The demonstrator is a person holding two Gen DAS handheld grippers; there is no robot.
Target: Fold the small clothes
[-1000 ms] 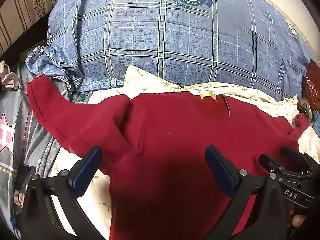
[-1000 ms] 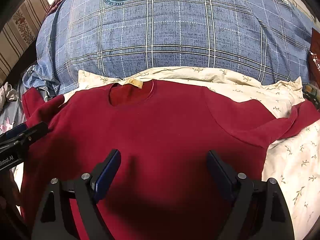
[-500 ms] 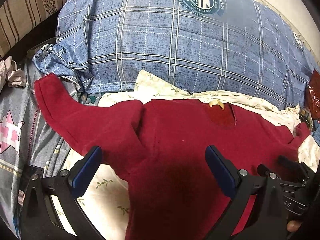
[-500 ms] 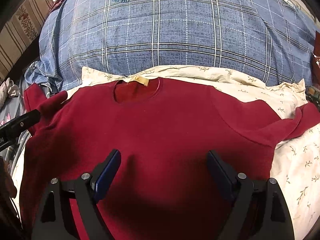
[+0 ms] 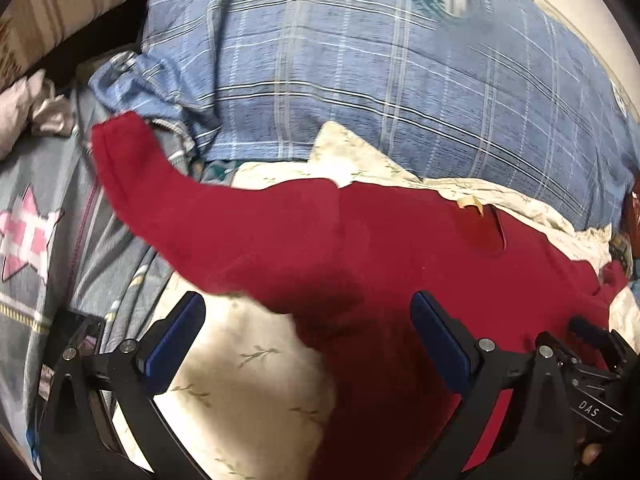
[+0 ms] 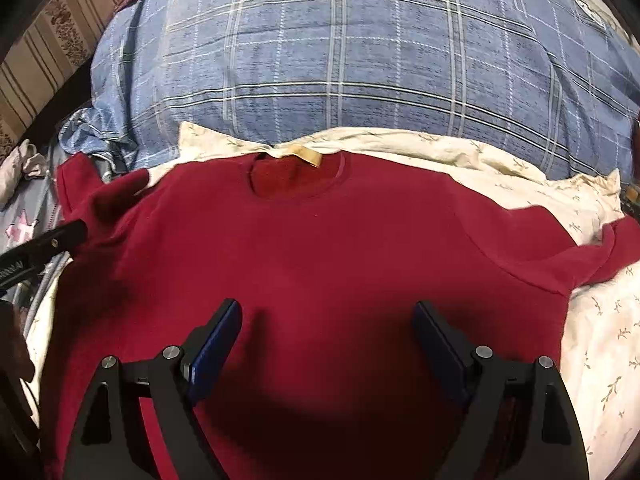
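Because it lies face-up and spread flat on the cream floral sheet (image 6: 500,168), neckline (image 6: 298,178) toward the blue plaid pillow (image 6: 360,60), the red sweater (image 6: 320,260) looks ready for a first fold. Its left sleeve (image 5: 168,204) stretches outward over grey bedding (image 5: 44,216). Both the left hand-held gripper (image 5: 308,344) and right hand-held gripper (image 6: 326,344) hover released, jaws wide apart, grasping nothing.

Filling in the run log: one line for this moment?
step: pre-fold | red top flat on sheet, neck away | left gripper open, empty | right gripper open, empty
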